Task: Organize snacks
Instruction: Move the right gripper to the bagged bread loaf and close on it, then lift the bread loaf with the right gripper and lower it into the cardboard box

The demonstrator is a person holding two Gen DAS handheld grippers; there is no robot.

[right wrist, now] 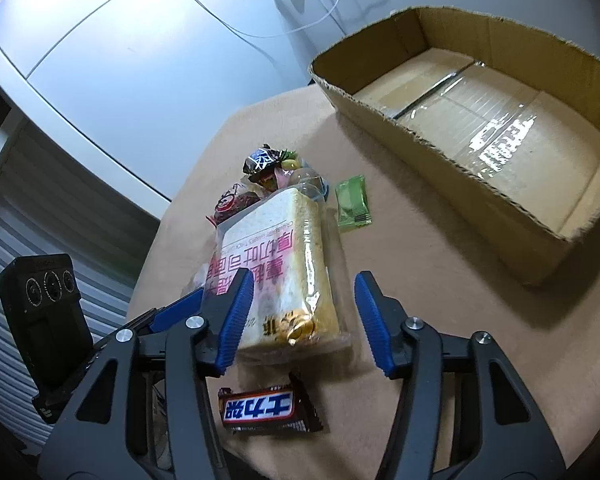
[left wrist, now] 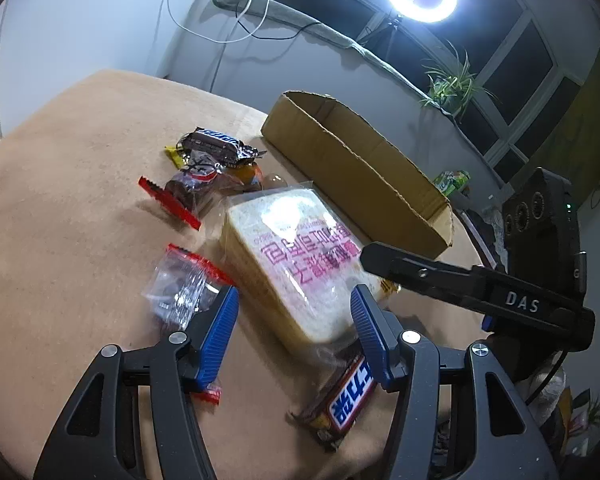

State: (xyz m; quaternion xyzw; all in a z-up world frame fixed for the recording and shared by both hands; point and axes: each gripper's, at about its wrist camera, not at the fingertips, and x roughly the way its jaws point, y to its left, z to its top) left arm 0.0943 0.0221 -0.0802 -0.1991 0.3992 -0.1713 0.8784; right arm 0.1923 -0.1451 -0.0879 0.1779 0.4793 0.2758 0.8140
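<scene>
**Both claws straddling the bread bag — no grip yet**

Left gripper (left wrist: 294, 304) jaws apart, blue pads either side of the near end of the bagged bread loaf (left wrist: 300, 256); neither pad visibly presses the wrapper. Right gripper (right wrist: 304, 296) likewise apart, its left pad overlapping the loaf (right wrist: 284, 264) edge in view, its right pad clear of it; contact there cannot be confirmed. Its black finger shows in the left wrist view, reaching over the loaf's right flank.

Loaf lies flat on the tan table (left wrist: 80, 160), roughly mid-surface, long axis running toward the far edge; cardboard box (right wrist: 480, 120) stands open toward the far right corner, floor bare except for tape.

Step in hand, as I judge it: a two-claw pickup of the loaf, first item for the box. Next move calls for both pairs of jaws to settle lower and close gently on the soft sides — too firm and the slices crush, too light and the slick film slips; then a level lift over the box's near wall.

Around it: chocolate bar (right wrist: 270, 410) just beside the loaf's near end, at the table's near edge, close beneath the claws — likely to get nudged; clear red-topped zip bag (left wrist: 184, 284) beside the left pad; heap of small wrapped snacks (left wrist: 208, 160) touching the loaf's far end; green packet (right wrist: 352, 204) between loaf and box, on the carry path but flat.
</scene>
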